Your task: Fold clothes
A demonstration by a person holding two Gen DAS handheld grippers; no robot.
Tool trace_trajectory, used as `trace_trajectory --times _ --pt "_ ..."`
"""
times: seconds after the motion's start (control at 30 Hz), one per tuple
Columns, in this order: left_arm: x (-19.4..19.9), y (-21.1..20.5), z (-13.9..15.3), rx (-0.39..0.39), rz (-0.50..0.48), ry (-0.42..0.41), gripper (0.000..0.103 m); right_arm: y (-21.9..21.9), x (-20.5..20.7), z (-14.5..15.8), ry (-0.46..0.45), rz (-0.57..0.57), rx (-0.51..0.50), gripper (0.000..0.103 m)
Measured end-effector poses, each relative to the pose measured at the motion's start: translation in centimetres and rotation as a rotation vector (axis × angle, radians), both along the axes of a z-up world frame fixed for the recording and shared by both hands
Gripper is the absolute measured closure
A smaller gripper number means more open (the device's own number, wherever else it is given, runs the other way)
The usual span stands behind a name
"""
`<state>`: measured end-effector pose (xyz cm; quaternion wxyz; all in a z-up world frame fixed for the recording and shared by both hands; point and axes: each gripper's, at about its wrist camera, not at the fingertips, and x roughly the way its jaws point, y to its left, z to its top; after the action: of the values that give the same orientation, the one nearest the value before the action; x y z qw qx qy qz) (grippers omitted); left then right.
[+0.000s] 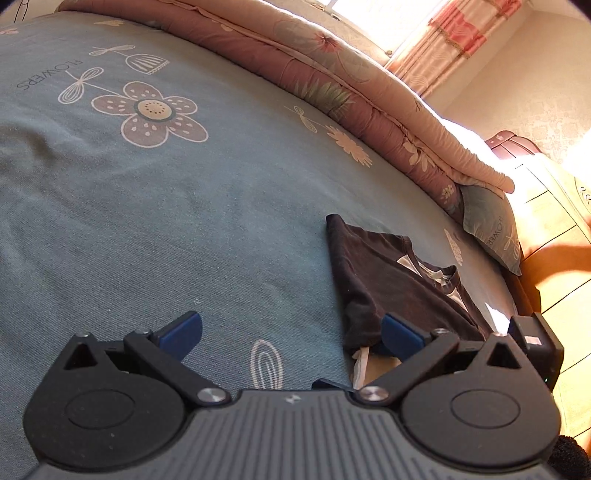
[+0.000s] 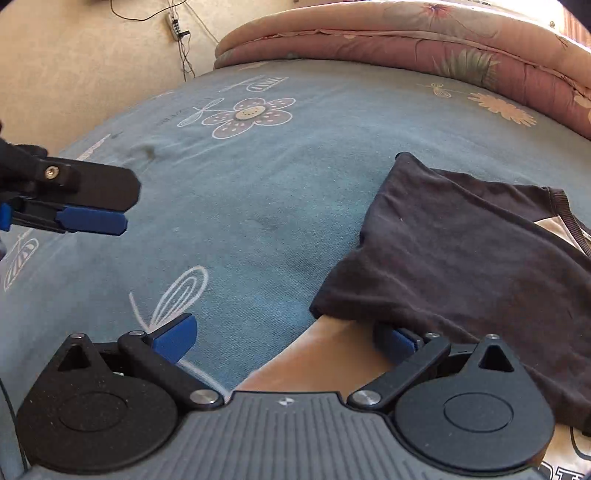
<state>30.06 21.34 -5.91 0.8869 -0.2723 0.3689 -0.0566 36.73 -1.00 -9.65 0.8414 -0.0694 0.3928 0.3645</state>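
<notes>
Nearest, left gripper (image 1: 291, 334) with jaws spread wide, holding nothing, low over the blue flowered bedsheet (image 1: 166, 206). Right gripper (image 2: 291, 338) likewise with jaws wide, empty; its right fingertip (image 2: 397, 343) tucked just under the near hem of the dark t-shirt (image 2: 461, 251). Folded into a rough bundle, lying on the bedsheet to the right of both grippers, near the bed's edge, pale print showing at the neckline. Farther off, a purple flower print (image 1: 159, 112) on the sheet. Beyond, a rolled pink floral quilt (image 1: 332, 70) along the far side of the bed. Farthest, sunlit curtains (image 1: 458, 33).
</notes>
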Motion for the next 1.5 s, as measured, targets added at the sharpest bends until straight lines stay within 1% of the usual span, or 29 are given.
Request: trace_trajectory --times 0.03,0.1,0.17,0.27,0.33,0.43,0.47,0.53,0.63,0.7,0.73,0.83,0.93,1.03,1.13,1.17,1.27,1.37,1.47,1.5 --pt "-0.1 0.2 0.1 -0.005 0.006 -0.009 0.001 0.1 0.4 -0.2 -0.011 -0.017 0.005 0.0" --pt "-0.3 0.5 0.3 -0.019 0.011 -0.024 0.001 0.3 -0.2 0.5 -0.106 -0.024 0.031 0.0" --pt "-0.4 0.7 0.4 -0.024 0.017 -0.033 0.001 0.6 -0.8 1.1 -0.184 0.0 0.057 0.0" --pt "-0.6 0.8 0.6 -0.02 0.03 -0.043 0.001 1.4 -0.5 0.4 -0.171 0.027 0.027 0.0" --pt "-0.7 0.9 0.8 -0.031 0.029 -0.054 0.001 1.8 -0.3 0.0 -0.143 0.053 0.012 0.0" --pt "-0.7 1.0 0.9 -0.05 0.029 -0.07 0.001 2.4 -1.5 0.4 -0.085 0.161 0.032 0.0" --pt "-0.6 1.1 0.8 -0.055 0.029 -0.07 0.001 2.7 -1.8 0.4 -0.082 0.177 0.013 0.0" --pt "-0.5 0.9 0.7 -0.06 0.02 -0.062 0.001 2.1 -1.5 0.3 -0.005 0.189 0.025 0.0" --pt "-0.2 0.4 0.5 -0.045 -0.009 -0.054 0.001 1.0 -2.0 0.7 0.037 0.18 -0.001 0.0" --pt "0.1 -0.2 0.3 -0.038 -0.029 -0.049 0.001 0.3 -3.5 1.9 0.003 0.175 -0.031 0.0" --pt "0.1 -0.4 0.2 -0.036 -0.036 -0.046 0.001 -0.1 -4.1 2.5 -0.021 0.176 -0.026 0.0" --pt "0.3 -1.0 0.0 -0.032 -0.051 -0.041 0.001 -1.7 -5.0 4.4 -0.099 0.144 -0.011 0.0" --pt "0.3 -1.2 -0.2 -0.052 -0.065 -0.051 0.001 -3.5 -3.4 5.1 -0.13 0.046 -0.016 0.0" --pt "0.4 -0.7 -0.4 -0.097 -0.062 -0.061 0.001 -5.4 -0.4 5.1 -0.084 -0.065 0.0 0.0" --pt "0.8 -0.3 -1.1 -0.192 -0.081 -0.073 0.001 -6.8 0.9 5.2 -0.039 -0.142 0.012 0.0" --pt "1.0 -0.2 -1.5 -0.229 -0.09 -0.071 0.001 -7.3 0.5 5.2 -0.027 -0.137 0.028 0.0" --pt "1.2 -1.0 -2.5 -0.258 -0.117 -0.061 0.001 -9.7 -3.1 5.2 -0.004 -0.102 0.058 0.0" --pt "1.3 -2.3 -3.0 -0.251 -0.154 -0.056 0.001 -12.3 -6.8 5.0 0.024 -0.075 0.084 0.0" --pt "1.8 -3.6 -3.6 -0.236 -0.197 -0.074 0.001 -15.9 -10.4 3.9 0.064 -0.063 0.103 0.0" --pt "2.4 -3.8 -4.0 -0.252 -0.196 -0.068 0.001 -16.9 -11.0 3.5 0.065 -0.068 0.106 0.0"
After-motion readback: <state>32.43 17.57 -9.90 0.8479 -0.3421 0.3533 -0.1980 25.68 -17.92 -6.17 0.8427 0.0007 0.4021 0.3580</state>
